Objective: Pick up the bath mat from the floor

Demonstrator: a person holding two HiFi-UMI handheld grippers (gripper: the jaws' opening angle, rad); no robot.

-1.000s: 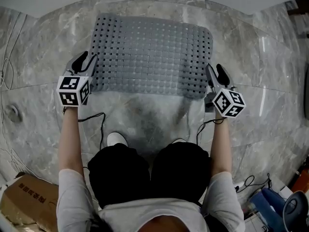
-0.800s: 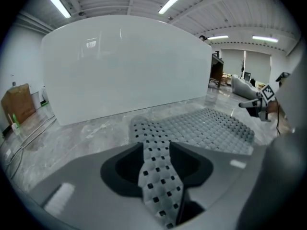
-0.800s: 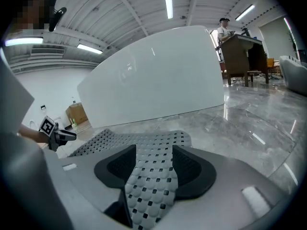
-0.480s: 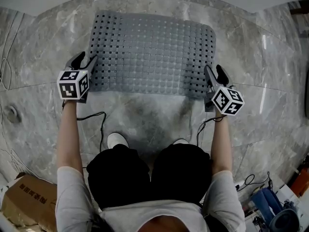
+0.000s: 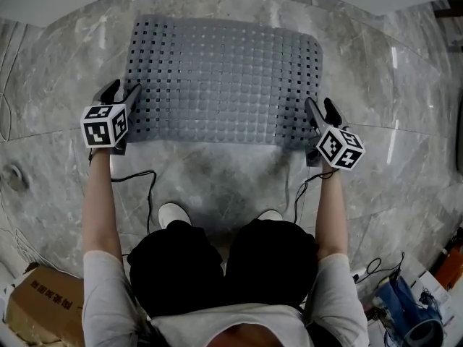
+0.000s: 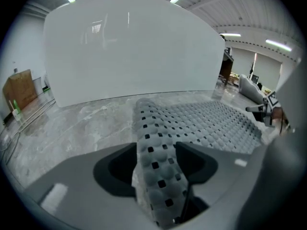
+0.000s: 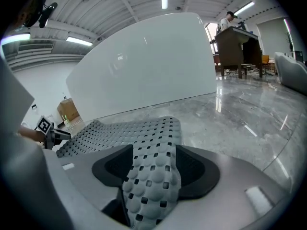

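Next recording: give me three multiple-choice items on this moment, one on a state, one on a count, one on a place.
1. The bath mat is: A) rolled up B) folded in half C) spread out.
2. Grippers with the mat between their jaws: A) none B) one C) both.
3. The cardboard box lies: A) on the mat B) behind the person, on their left C) beyond the mat's far edge.

Key:
1 C: it lies spread over the marble floor.
2 C: the left gripper and the right gripper each have a mat edge between their jaws, which are opening.
3 B: it sits at the head view's lower left.
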